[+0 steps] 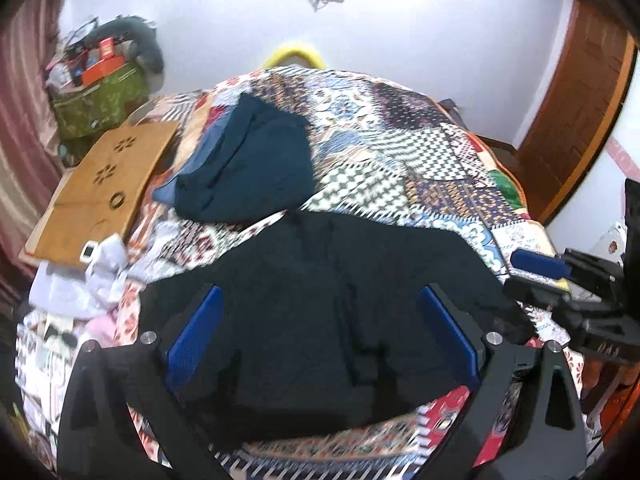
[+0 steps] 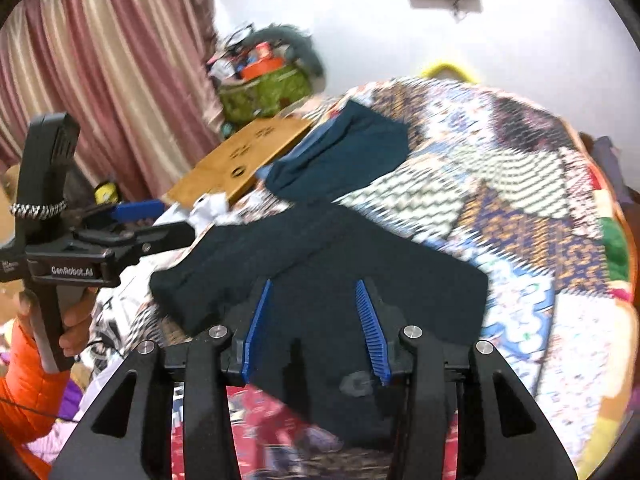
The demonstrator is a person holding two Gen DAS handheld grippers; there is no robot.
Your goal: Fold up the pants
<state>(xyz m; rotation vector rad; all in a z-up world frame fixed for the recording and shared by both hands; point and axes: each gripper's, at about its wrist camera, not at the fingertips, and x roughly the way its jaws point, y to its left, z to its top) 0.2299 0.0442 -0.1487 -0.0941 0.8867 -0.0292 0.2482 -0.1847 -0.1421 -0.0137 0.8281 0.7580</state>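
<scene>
The black pants (image 1: 320, 320) lay on the patchwork quilt (image 1: 420, 152) at the near edge of the bed, folded into a wide flat shape, with a narrower part running off toward the upper left in the right wrist view (image 2: 256, 248).

The left gripper (image 1: 320, 312) hung over the pants with its blue pads (image 1: 196, 336) spread wide. Nothing sat between them; the cloth lay flat underneath, not pinched. In the right wrist view the same gripper (image 2: 156, 220) showed at the left edge, held by a hand (image 2: 76, 320) with an orange sleeve (image 2: 28, 380) below it.

The right gripper (image 2: 316, 300) was over the near part of the pants, jaws partly apart. The cloth lay under the gap, and the pads (image 2: 372, 332) did not appear to press on it, though blur made the contact hard to judge. From the left wrist view that gripper (image 1: 532, 276) sat at the right edge, beside the pants' right end.

Further up the quilt, well apart from the pants, lay a dark teal garment (image 1: 248, 160) over a blue one (image 1: 204, 152). A wooden board (image 1: 100, 184) rested at the bed's left side, white crumpled cloth (image 1: 100, 272) just below it. Pink curtains (image 2: 100, 72) hung behind.
</scene>
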